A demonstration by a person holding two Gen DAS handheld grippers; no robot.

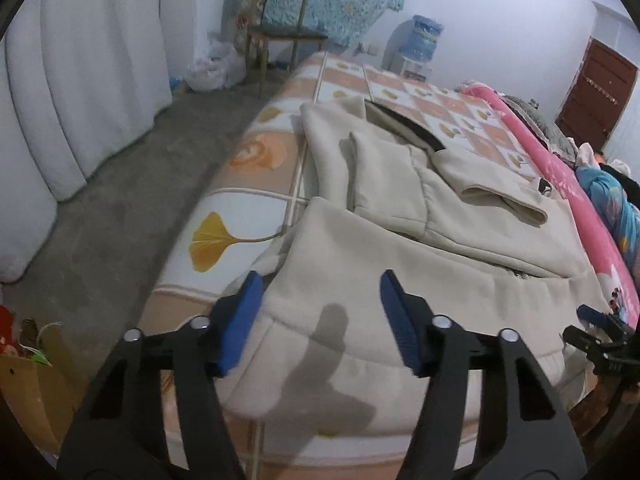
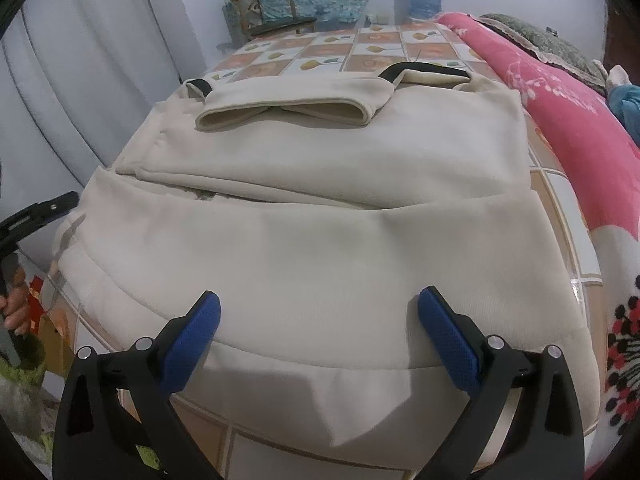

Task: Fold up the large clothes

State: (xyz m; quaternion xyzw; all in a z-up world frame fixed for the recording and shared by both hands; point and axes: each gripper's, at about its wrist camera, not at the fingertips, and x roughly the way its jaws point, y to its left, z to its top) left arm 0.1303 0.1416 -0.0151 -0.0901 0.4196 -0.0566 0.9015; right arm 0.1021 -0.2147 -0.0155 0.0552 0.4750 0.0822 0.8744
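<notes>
A large cream sweatshirt (image 1: 420,248) lies partly folded on the bed, sleeves laid across its body and its hem toward me; it also fills the right wrist view (image 2: 320,216). My left gripper (image 1: 320,316) is open and empty, hovering over the hem's left corner. My right gripper (image 2: 320,332) is open and empty, just above the hem's middle. The right gripper shows at the right edge of the left wrist view (image 1: 600,340). The left gripper's handle, held by a hand, shows at the left edge of the right wrist view (image 2: 24,216).
The bed (image 1: 224,220) has a tiled orange and white leaf-print cover. A pink blanket (image 2: 580,128) runs along its right side. A wooden chair (image 1: 280,32) and a water dispenser (image 1: 424,40) stand beyond the bed. White curtains (image 1: 80,80) hang at left.
</notes>
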